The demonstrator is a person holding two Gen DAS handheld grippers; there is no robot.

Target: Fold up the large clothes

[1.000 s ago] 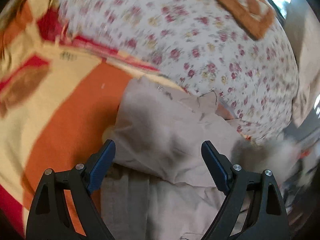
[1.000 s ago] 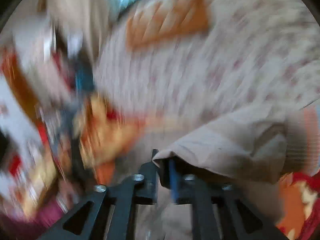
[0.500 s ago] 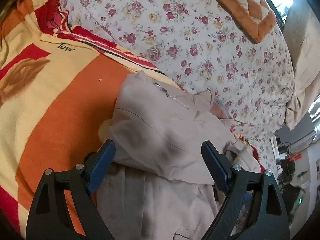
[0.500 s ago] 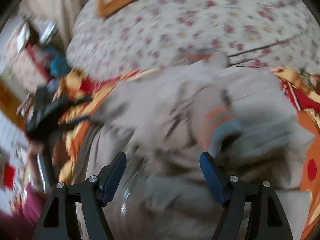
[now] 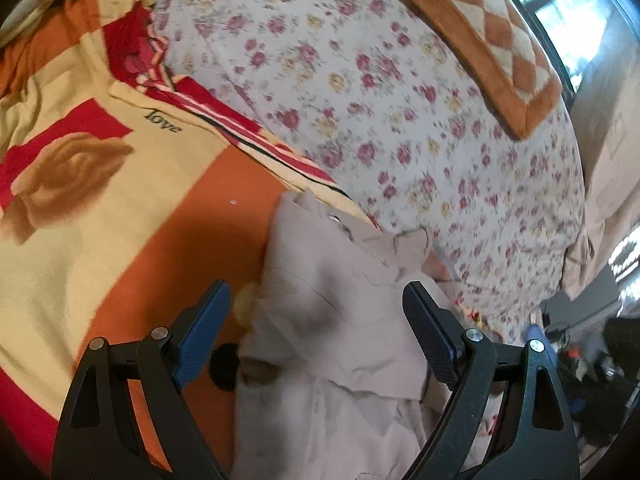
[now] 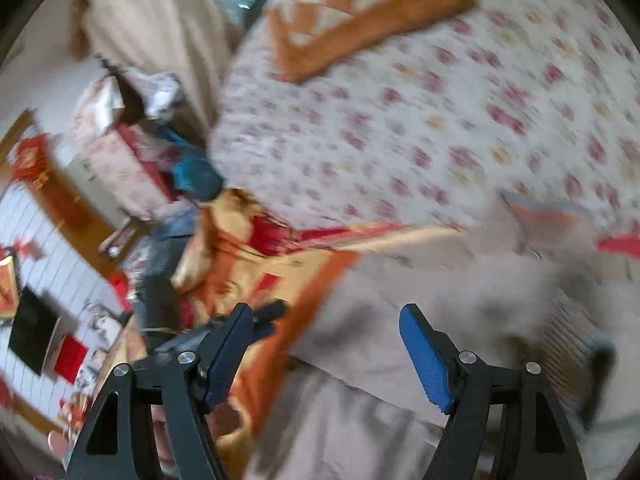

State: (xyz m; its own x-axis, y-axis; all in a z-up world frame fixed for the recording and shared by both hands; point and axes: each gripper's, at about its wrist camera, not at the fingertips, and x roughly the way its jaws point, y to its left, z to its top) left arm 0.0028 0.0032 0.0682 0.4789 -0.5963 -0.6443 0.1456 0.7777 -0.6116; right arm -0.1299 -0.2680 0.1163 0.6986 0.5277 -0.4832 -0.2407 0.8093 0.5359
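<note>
A beige zip jacket [image 5: 332,320] lies partly folded on an orange, cream and red blanket [image 5: 100,208]. My left gripper [image 5: 316,332] hovers over the jacket's folded upper part, jaws wide apart and open, nothing pinched. In the right wrist view the same jacket [image 6: 420,304] spreads across the lower right, blurred by motion. My right gripper [image 6: 326,354] stands open above its left edge, where cloth meets the blanket [image 6: 280,280]. A ribbed cuff [image 6: 572,336] shows at the right.
A floral quilt [image 5: 380,100] mounds behind the jacket, with an orange checked cushion [image 5: 480,40] on top. The bed's edge drops to cluttered floor and furniture [image 6: 120,140] on the left of the right wrist view. The other gripper [image 6: 224,332] pokes in there.
The right gripper let go of the jacket fold it pinched a second ago, opened wide and swung left. The left gripper drew back a little, staying open.
</note>
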